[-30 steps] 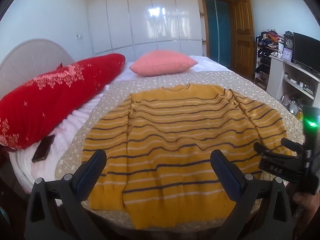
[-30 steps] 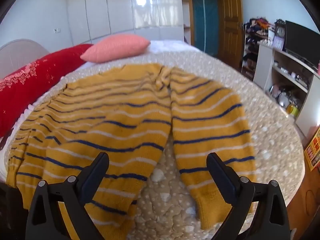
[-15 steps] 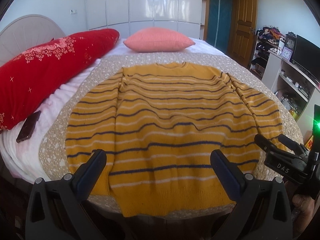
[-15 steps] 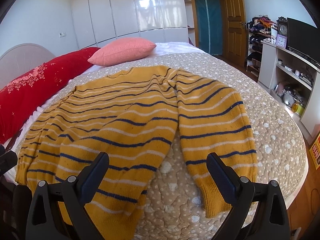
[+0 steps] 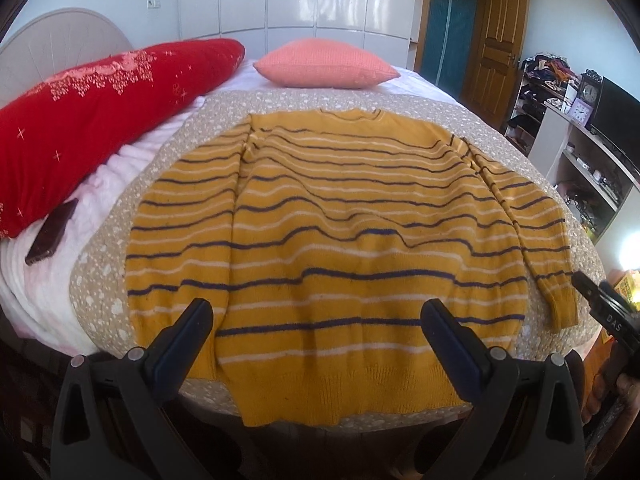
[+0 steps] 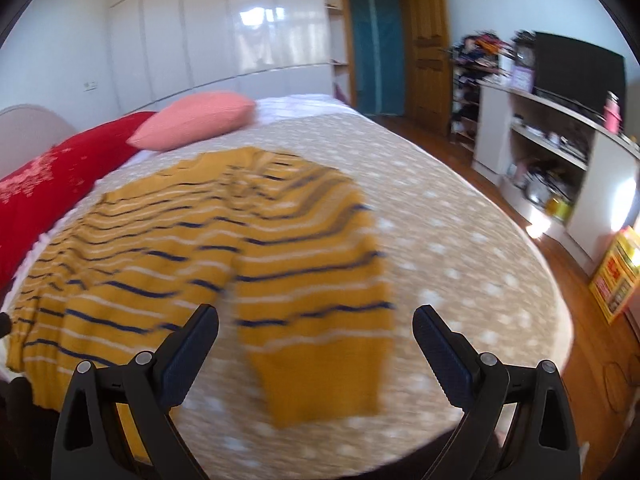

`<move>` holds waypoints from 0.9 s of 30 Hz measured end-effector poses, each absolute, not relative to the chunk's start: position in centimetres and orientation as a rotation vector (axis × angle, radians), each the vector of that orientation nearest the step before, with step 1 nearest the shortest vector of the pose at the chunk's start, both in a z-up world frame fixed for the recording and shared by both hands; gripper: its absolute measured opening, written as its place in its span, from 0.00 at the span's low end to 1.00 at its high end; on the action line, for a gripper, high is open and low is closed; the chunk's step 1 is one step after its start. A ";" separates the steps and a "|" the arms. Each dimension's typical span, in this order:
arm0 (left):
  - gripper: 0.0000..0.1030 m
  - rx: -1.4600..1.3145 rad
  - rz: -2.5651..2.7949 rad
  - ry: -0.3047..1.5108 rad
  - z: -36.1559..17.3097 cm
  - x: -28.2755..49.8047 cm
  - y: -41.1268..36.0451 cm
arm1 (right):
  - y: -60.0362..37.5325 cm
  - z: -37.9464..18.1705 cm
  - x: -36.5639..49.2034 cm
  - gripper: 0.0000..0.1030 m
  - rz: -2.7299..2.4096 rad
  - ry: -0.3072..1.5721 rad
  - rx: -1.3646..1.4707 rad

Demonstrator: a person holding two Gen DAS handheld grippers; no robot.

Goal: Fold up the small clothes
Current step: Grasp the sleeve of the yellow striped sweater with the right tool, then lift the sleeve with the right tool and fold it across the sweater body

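Bed bears a flat striped sweater; both grippers' fingers spread wide, empty.

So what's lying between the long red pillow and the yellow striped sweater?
A dark phone on the pale pink sheet, beside the dotted beige blanket's edge, in the left wrist view.

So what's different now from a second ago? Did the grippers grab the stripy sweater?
No grab. Both grippers drew back and higher, so the sweater looks farther off. The right gripper also swung toward the right sleeve, blurring its view. The left gripper and the right one are open as before. The sweater lies flat as it was, and the pink pillow hasn't moved.
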State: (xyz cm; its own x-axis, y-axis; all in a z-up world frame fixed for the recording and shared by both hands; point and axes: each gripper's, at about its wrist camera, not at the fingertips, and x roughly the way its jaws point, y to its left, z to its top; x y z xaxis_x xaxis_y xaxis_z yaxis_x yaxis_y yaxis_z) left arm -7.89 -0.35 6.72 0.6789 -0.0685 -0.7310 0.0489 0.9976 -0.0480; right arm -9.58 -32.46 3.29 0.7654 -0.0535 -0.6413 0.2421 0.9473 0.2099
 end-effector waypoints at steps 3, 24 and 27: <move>1.00 -0.013 -0.076 0.824 6.5 -7.9 -0.9 | -33.8 2.0 -10.0 0.95 -0.152 0.703 0.327; 1.00 0.004 -0.093 0.815 6.5 -8.1 -1.8 | -46.8 7.3 -8.6 0.35 -0.364 0.556 0.585; 1.00 0.001 -0.090 0.824 6.3 -7.9 -1.6 | -49.5 6.3 -10.2 0.40 -0.469 0.570 0.645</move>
State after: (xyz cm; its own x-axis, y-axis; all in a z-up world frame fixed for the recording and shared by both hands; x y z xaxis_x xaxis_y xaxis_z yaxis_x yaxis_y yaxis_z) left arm -7.85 -1.64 6.33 0.6754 -0.0800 -0.7331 0.0808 0.9961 -0.0344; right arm -10.20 -49.55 6.31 0.7490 -0.2276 -0.6222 0.5667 0.7066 0.4238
